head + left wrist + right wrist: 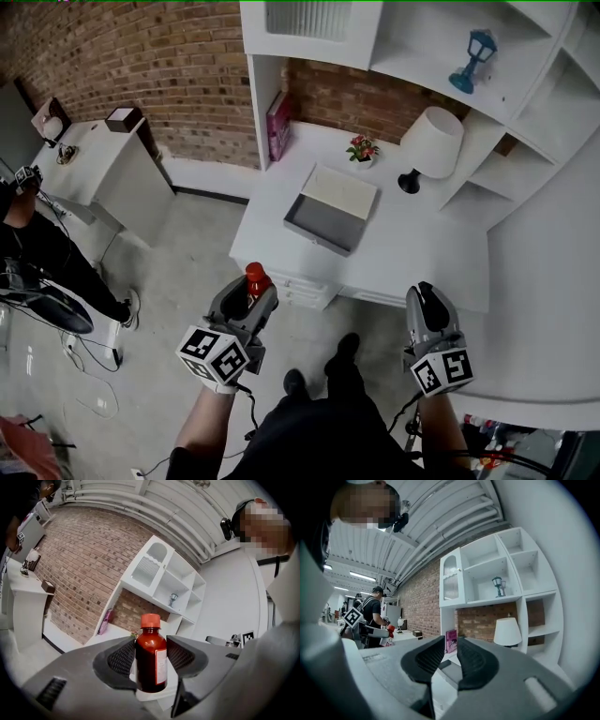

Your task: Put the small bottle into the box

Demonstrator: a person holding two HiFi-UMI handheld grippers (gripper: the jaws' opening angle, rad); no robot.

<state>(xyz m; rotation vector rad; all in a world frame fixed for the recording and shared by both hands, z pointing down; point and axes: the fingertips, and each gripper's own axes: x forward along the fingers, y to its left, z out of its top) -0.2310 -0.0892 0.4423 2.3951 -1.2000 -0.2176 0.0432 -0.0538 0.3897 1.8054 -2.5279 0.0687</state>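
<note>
A small dark red bottle (255, 279) with a red cap stands upright between the jaws of my left gripper (251, 292), which is shut on it, over the floor in front of the desk. In the left gripper view the bottle (151, 660) fills the gap between the pads and shows a pale label. An open grey box (323, 223) with its white lid tilted back lies on the white desk (412, 253), beyond and to the right of the bottle. My right gripper (427, 302) hovers at the desk's near edge, shut, with nothing between its fingers (474, 660).
On the desk behind the box are a small flower pot (362, 148), a white lamp (431, 141) and a pink book (278, 124). White shelves rise above, with a blue lantern (473, 58). A second white table (94, 164) and a person (37, 248) are at the left.
</note>
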